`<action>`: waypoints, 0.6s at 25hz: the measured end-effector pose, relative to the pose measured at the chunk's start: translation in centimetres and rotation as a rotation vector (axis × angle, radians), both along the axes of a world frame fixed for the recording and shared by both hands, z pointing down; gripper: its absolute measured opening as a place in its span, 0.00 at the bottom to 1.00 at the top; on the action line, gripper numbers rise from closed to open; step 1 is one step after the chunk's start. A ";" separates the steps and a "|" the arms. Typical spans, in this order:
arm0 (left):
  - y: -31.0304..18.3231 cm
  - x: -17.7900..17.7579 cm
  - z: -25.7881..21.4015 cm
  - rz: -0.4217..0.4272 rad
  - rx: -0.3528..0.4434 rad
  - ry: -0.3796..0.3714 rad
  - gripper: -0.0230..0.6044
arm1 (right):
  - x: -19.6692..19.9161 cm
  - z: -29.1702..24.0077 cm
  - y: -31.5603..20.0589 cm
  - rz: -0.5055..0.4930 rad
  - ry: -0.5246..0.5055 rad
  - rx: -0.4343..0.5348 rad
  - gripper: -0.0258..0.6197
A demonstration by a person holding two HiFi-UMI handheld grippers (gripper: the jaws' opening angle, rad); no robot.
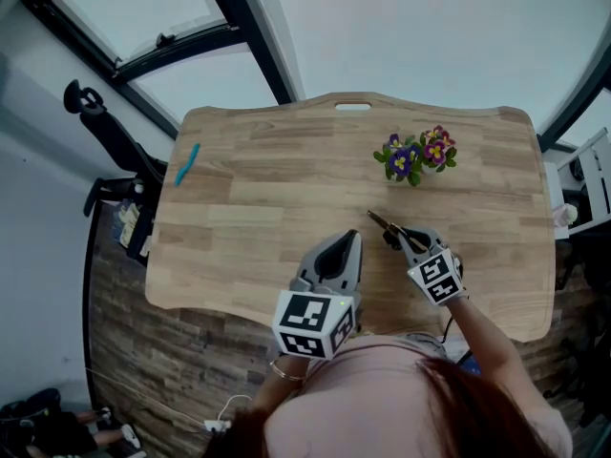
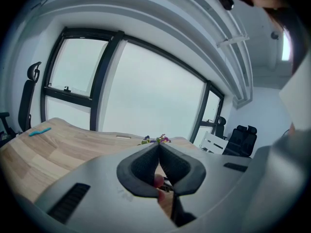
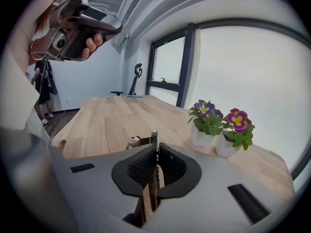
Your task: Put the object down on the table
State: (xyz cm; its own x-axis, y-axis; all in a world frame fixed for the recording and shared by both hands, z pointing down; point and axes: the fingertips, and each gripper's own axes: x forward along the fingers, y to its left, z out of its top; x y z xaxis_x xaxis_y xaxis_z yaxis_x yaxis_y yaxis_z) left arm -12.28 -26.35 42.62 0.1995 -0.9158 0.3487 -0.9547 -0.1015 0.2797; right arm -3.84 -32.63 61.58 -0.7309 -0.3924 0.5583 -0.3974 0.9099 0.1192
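In the head view my right gripper point(image 1: 396, 238) hangs low over the front right of the wooden table point(image 1: 267, 189). It is shut on a thin brownish object point(image 1: 381, 222) that sticks out forward and left from the jaws. In the right gripper view the same thin object point(image 3: 156, 138) stands edge-on, pinched between the pads of the gripper point(image 3: 156, 148), with a brown part point(image 3: 137, 141) showing to its left. My left gripper point(image 1: 349, 238) hovers just left of it over the front edge. Its jaws point(image 2: 158, 146) are shut with nothing in them.
Two small pots of purple and pink flowers point(image 1: 418, 156) stand on the table's far right, also in the right gripper view point(image 3: 221, 123). A teal object point(image 1: 187, 163) lies at the far left edge. A black chair point(image 1: 105, 127) stands off the table's left side.
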 end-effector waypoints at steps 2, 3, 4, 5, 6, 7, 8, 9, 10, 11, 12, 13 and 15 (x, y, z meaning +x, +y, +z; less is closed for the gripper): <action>0.0 -0.1 0.1 -0.006 -0.002 0.005 0.04 | 0.0 0.4 -0.2 -0.001 0.008 0.000 0.04; 0.0 -0.2 0.1 -0.008 -0.002 0.007 0.04 | 0.0 0.6 -0.3 -0.001 0.012 0.000 0.04; 0.0 -0.3 0.2 -0.011 -0.002 0.009 0.04 | 0.0 0.8 -0.4 -0.001 0.016 0.002 0.04; 0.0 -0.4 0.2 -0.012 -0.003 0.009 0.04 | 0.1 1.1 -0.5 -0.001 0.021 0.003 0.04; 0.0 -0.4 0.3 -0.013 -0.005 0.009 0.04 | 0.1 1.5 -0.7 0.000 0.028 0.005 0.04; -0.1 -0.5 0.3 -0.014 -0.007 0.009 0.04 | 0.2 1.8 -0.8 0.000 0.034 0.005 0.04; -0.1 -0.5 0.3 -0.016 -0.009 0.011 0.04 | 0.3 2.0 -0.9 0.001 0.040 0.004 0.04; -0.1 -0.6 0.4 -0.018 -0.011 0.012 0.04 | 0.3 2.2 -0.9 0.002 0.045 0.003 0.04; -0.1 -0.7 0.4 -0.019 -0.012 0.013 0.04 | 0.3 2.4 -1.0 0.002 0.051 0.004 0.04; 0.0 -0.7 0.5 -0.021 -0.014 0.014 0.04 | 0.3 2.6 -1.0 0.002 0.058 0.005 0.04; 0.0 -0.8 0.6 -0.022 -0.016 0.015 0.04 | 0.3 2.8 -1.1 0.001 0.064 0.006 0.04; 0.0 -0.8 0.6 -0.023 -0.018 0.016 0.04 | 0.3 2.9 -1.1 -0.001 0.068 0.008 0.04; 0.1 -0.9 0.8 -0.025 -0.021 0.016 0.04 | 0.1 3.1 -1.1 -0.006 0.073 0.015 0.04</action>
State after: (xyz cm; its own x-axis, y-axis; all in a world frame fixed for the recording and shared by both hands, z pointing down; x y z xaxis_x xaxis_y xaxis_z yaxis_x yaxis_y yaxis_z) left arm -13.21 -26.29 43.38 0.1826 -0.9131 0.3647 -0.9521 -0.0717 0.2971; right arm -3.72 -33.73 64.64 -0.6909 -0.3964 0.6046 -0.3813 0.9103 0.1611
